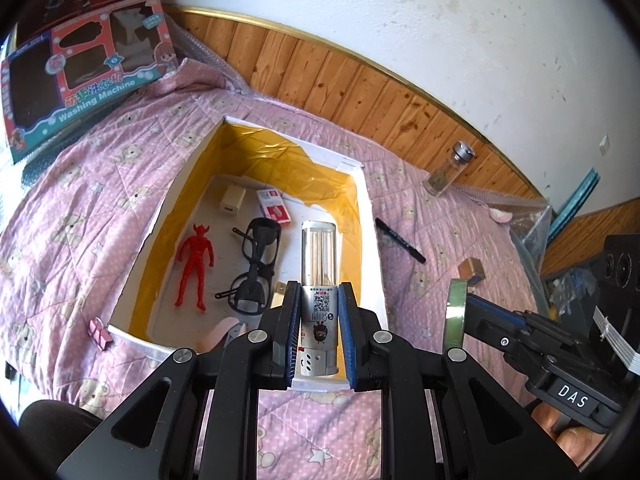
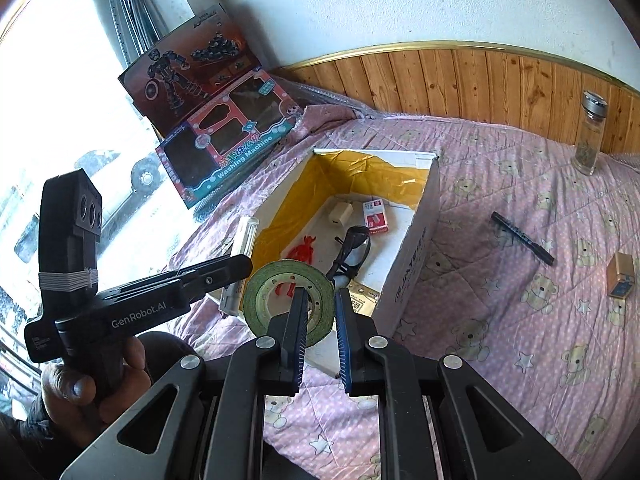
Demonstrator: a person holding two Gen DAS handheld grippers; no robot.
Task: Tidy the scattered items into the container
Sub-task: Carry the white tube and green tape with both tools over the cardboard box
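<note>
Left gripper (image 1: 319, 334) nearly closed, clamped lamp (image 1: 319, 276) by base, tube ahead of jaws over box (image 1: 370, 216) for drop. Right gripper (image 2: 322, 334) fully closed, pinched tape (image 2: 288, 298) rim; roll left of jaws, above box edge.

Upper left of both views: a "Washing Machine" toy box (image 1: 86, 80) propped on the pink bear-print quilt (image 2: 520, 300), with a dark robot-print box (image 2: 192, 68) leaning behind it. Across the top, wood wall panelling (image 1: 340, 80) under a gold trim strip, white wall (image 2: 400, 0) above. Bright window (image 2: 60, 100) at left.
</note>
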